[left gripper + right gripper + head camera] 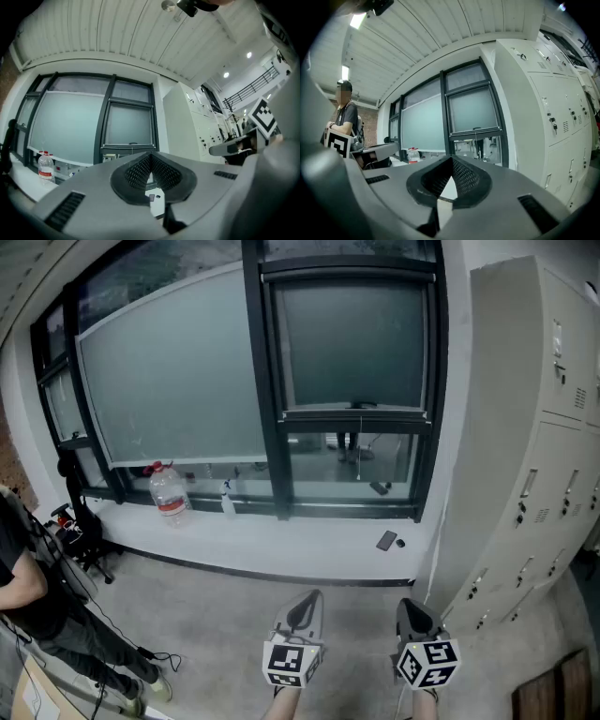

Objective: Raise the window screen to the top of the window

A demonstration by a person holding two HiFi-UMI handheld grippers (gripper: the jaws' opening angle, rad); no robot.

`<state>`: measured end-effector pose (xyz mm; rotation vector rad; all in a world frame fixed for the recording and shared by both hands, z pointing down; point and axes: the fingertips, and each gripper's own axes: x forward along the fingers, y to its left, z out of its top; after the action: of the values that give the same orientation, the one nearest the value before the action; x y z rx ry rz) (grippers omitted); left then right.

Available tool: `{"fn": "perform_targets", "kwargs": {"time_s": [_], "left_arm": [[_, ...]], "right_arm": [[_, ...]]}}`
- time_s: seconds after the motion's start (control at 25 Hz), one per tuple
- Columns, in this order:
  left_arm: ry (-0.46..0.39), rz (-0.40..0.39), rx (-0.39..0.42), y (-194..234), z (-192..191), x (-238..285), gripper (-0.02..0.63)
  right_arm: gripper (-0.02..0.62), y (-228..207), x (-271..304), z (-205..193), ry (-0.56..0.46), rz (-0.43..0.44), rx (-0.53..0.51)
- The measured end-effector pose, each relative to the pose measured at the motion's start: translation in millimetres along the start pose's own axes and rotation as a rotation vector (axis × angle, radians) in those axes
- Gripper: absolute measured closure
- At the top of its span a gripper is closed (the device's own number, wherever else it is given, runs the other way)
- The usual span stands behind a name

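Both tools sit near, well apart from the window.

Left gripper point(302, 606): jaws together, nothing held.
Right gripper point(413, 613): jaws together, nothing held.

The window screen point(352, 338) covers the upper part of the far right pane. Its bottom rail point(356, 414) ends above a clear glass strip. Bare floor point(225, 615) and a white sill point(281, 545) lie between. Lockers point(525, 427) bound the right side. A bottle point(170, 491) stands on the sill, far left.
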<state>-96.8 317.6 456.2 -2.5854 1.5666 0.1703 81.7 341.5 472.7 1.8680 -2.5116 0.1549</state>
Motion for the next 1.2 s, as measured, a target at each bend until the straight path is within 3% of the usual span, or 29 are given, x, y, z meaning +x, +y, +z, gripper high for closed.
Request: {"fn": "perform_targets", "kwargs": {"time_s": [0.32,0.56,0.84,1.0,1.2], "left_arm": [[0.01,-0.034,-0.061,-7,-12,4,0.604],[0.03,-0.029,-0.031,-10,-19,23,0.604],[0.042,0.02,0.004,7,-24,26,0.604],[0.044,0.063,-0.034,18,-30,40,0.604],[0.057,0.04,-0.037,18,-42,69,0.604]], "right_arm": [[0.591,1,3,0,-0.027,0.015,0.02],[0.591,-11,15,-3,-0.018,0.028,0.047],[0.591,-18,17,-17,-0.019,0.061,-0.042],[0.591,-40,34,-18,-0.033,0.042,0.018],[0.591,-54,66,-16,-0.03,0.085,0.044]]}}
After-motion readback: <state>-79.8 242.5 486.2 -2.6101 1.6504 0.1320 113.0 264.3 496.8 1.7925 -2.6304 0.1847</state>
